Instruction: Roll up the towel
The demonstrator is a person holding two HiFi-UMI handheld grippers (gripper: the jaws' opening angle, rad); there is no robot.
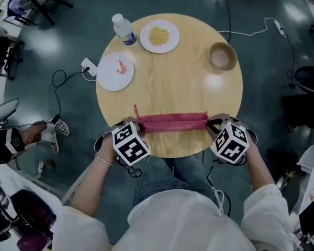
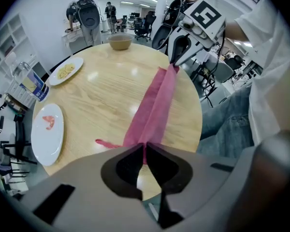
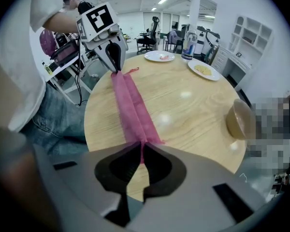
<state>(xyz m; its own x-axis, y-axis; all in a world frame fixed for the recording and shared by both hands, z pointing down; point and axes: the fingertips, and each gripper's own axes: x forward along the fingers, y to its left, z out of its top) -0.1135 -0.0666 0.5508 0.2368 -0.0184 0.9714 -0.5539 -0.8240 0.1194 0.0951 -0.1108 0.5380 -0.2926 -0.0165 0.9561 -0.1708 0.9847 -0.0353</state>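
Note:
A pink towel, folded into a long narrow strip, stretches left to right across the near part of the round wooden table. My left gripper is shut on the towel's left end, and a thin pink loop sticks out beside it. My right gripper is shut on the right end. In the left gripper view the towel runs from my left gripper to the right gripper. In the right gripper view the towel runs from my right gripper to the left gripper.
Toward the table's far side stand a water bottle, a plate of noodles, a plate with a shrimp and a brown bowl. Cables and a power strip lie on the floor. The person's knees are below the table's near edge.

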